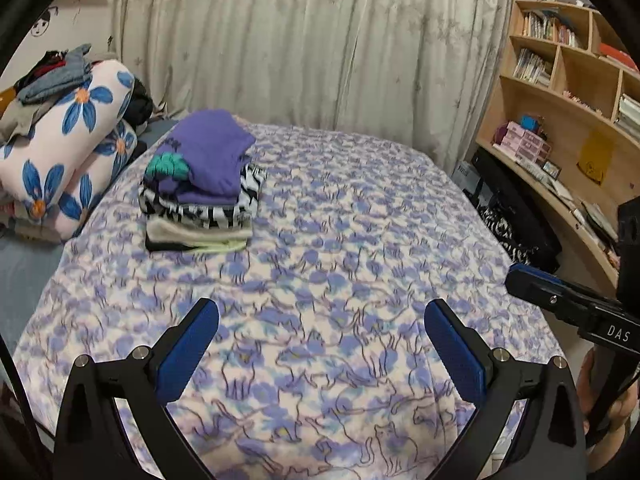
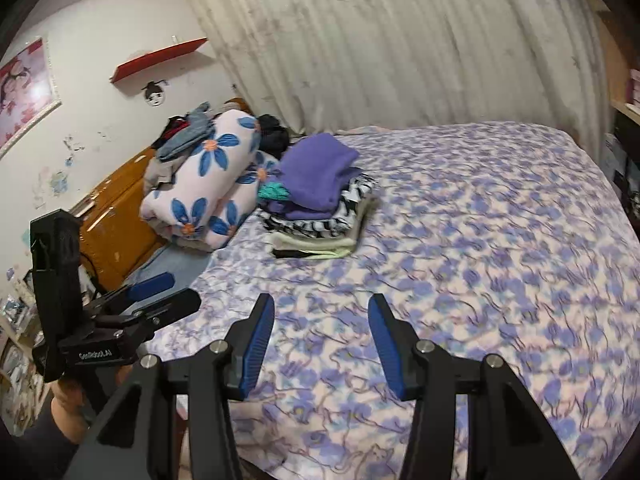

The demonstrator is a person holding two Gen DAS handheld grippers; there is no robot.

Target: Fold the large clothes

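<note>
Trouble lay chiefly in the folded stack (image 1: 200, 184) at the bed's (image 1: 340, 240) far left (purple top uppermost, overhanging), which a careless sweep could topple, since left gripper (image 1: 320, 344) and right gripper (image 2: 320, 340) both hung spread and empty.

My room is evenly lit from overhead, soft and slightly dim, with faint shadows. Both fisheye views bend the curtain (image 1: 304, 40) and bookshelf (image 1: 568, 80) near black corners. The near bedspread (image 2: 460, 240) smears with motion blur.
</note>
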